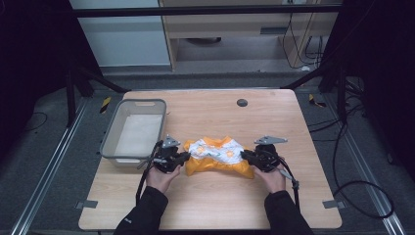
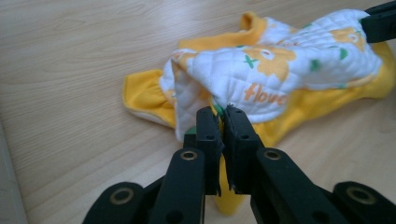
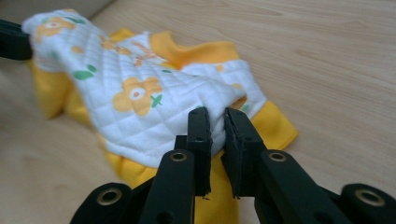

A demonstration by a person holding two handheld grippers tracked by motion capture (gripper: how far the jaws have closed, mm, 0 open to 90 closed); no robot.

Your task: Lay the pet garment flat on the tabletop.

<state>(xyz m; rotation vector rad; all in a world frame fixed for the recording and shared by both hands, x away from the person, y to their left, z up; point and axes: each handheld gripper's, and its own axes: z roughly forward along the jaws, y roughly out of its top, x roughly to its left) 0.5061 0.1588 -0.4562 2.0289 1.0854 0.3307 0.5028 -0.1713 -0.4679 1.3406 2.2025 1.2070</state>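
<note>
Together, my two grippers hold a small quilted garment (image 1: 216,155) stretched between them, near the front middle of the wooden surface (image 1: 215,112). My left gripper (image 1: 185,157) has its fingers (image 2: 208,135) clamped on the garment's left end, where the white quilted cloth bunches into a fold and runs down between the pads. My right gripper (image 1: 243,156) has its fingers (image 3: 200,135) clamped likewise on the right end, with a pinch of the white quilted layer pressed between them.

From the left gripper view, the garment (image 2: 280,70) spreads away from my fingers toward the other gripper (image 2: 380,21), its white panel printed with orange flowers and green marks, its yellow edging trailing onto the surface below. From the right gripper view, the same garment (image 3: 135,93) runs away toward my left gripper (image 3: 11,39) at the far end, the yellow collar lying just beyond the white panel.

The held middle part is raised a little, while the yellow hem touches the wood. A grey plastic basket (image 1: 110,142) stands just beside my left hand (image 1: 161,178), apart from the garment.
</note>
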